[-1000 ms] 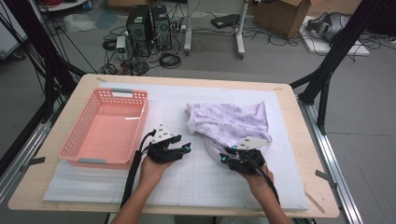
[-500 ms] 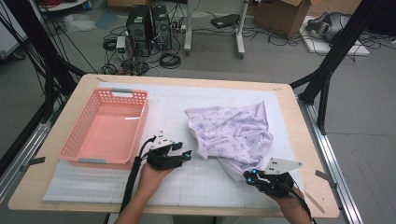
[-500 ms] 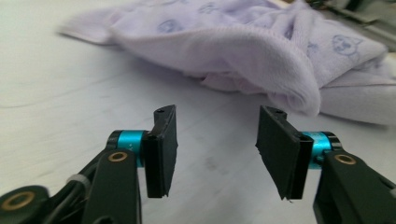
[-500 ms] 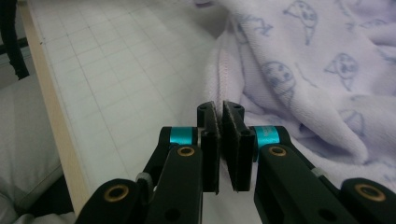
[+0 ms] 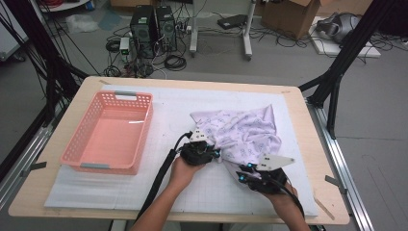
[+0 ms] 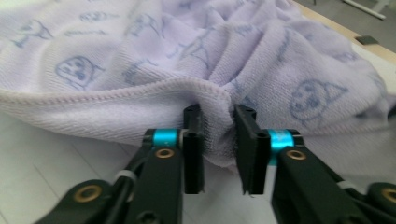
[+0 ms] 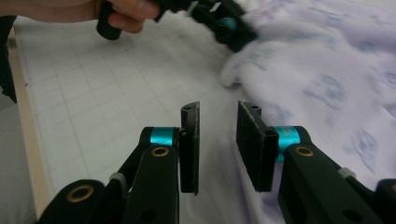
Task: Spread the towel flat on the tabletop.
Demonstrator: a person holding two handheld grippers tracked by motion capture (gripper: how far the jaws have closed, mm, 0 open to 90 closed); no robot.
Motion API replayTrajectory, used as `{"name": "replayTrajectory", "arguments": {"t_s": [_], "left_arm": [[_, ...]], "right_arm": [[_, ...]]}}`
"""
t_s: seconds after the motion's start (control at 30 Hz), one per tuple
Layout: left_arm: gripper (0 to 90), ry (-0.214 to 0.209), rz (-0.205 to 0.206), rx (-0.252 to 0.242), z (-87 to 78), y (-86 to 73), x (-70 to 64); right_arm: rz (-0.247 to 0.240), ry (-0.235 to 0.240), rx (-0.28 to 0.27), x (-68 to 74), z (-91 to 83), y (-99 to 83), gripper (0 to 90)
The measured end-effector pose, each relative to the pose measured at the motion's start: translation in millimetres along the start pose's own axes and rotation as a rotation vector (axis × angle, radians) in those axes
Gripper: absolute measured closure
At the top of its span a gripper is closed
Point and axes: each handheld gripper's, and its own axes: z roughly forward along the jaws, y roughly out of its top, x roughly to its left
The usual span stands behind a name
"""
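A lilac towel (image 5: 243,134) printed with small blue faces lies crumpled on the white gridded mat (image 5: 159,192) that covers the wooden surface (image 5: 29,192), right of centre. The left gripper (image 5: 215,153) sits at the towel's near-left edge; in the left gripper view its jaws are closed on a bunched fold of the hem (image 6: 217,116), the cloth pinched between the two black pads. The right gripper (image 5: 243,174) is just off the towel's near edge, toward the person. In the right gripper view its jaws stand apart with nothing between them, hovering over the mat where the towel's rim (image 7: 327,93) begins, and the left hand (image 7: 93,9) with its gripper shows farther off at the top. A pink plastic basket (image 5: 77,156) with slotted walls stands on the left part of the mat, well apart from the towel; its floor is bare.
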Motion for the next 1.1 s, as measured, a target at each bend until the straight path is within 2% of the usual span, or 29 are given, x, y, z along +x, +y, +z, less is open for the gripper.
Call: {"name": "replayTrajectory", "arguments": {"t_s": [0.07, 0.17, 0.2, 0.3, 0.37, 0.43, 0.53, 0.63, 0.7, 0.83, 0.9, 0.93, 0.97, 1.03, 1.1], "left_arm": [[77.7, 0.011, -0.015, -0.034, -3.7, 4.6, 2.4], [78.1, 0.042, -0.016, -0.06, -12.5, 9.6, 8.9], [78.3, 0.045, -0.026, -0.077, -16.2, 11.0, 12.3], [78.5, 0.061, -0.044, -0.095, -24.1, 15.1, 20.9], [78.5, 0.079, -0.038, -0.093, -25.5, 18.1, 23.2], [78.6, 0.104, -0.04, -0.103, -28.1, 21.0, 27.5], [78.6, 0.144, -0.053, -0.119, -33.2, 24.4, 35.7], [78.7, 0.189, -0.069, -0.121, -38.5, 23.9, 45.6], [78.7, 0.217, -0.071, -0.116, -41.2, 23.3, 50.3], [78.7, 0.267, -0.065, -0.128, -44.6, 25.3, 55.3], [78.6, 0.279, -0.069, -0.135, -45.9, 25.4, 58.1], [78.2, 0.266, -0.076, -0.133, -45.4, 24.8, 58.5], [76.1, 0.236, -0.08, -0.132, -44.0, 23.8, 57.9], [62.7, 0.164, -0.097, -0.132, -40.8, 21.2, 53.8], [52.2, 0.135, -0.071, -0.102, -39.8, 20.6, 46.7]], "right_arm": [[-0.015, -0.019, 0.032, 0.5, 15.0, 7.0, 68.0], [-0.017, -0.1, 0.072, -3.3, 35.7, 12.3, 70.3], [-0.03, -0.127, 0.094, -3.9, 41.0, 13.2, 72.3], [-0.05, -0.156, 0.119, -0.1, 47.6, 15.1, 82.6], [-0.057, -0.12, 0.124, 2.5, 47.8, 15.2, 84.9], [-0.038, -0.039, 0.112, 3.9, 44.9, 13.9, 85.2], [-0.046, 0.082, 0.083, 9.6, 35.9, 7.9, 85.3], [-0.081, 0.181, 0.091, 15.9, 23.6, 0.8, 85.4], [-0.109, 0.231, 0.102, 19.3, 13.7, -4.7, 85.5], [-0.129, 0.338, 0.13, 23.4, -7.3, -18.9, 85.5], [-0.132, 0.359, 0.142, 23.6, -18.8, -28.0, 85.4], [-0.123, 0.369, 0.141, 22.1, -24.7, -32.2, 85.1], [-0.107, 0.363, 0.127, 20.0, -30.4, -35.5, 83.5], [-0.048, 0.341, 0.063, 12.1, -40.4, -38.1, 75.3], [0.021, 0.3, -0.022, 2.7, -48.6, -37.1, 65.8]]}}
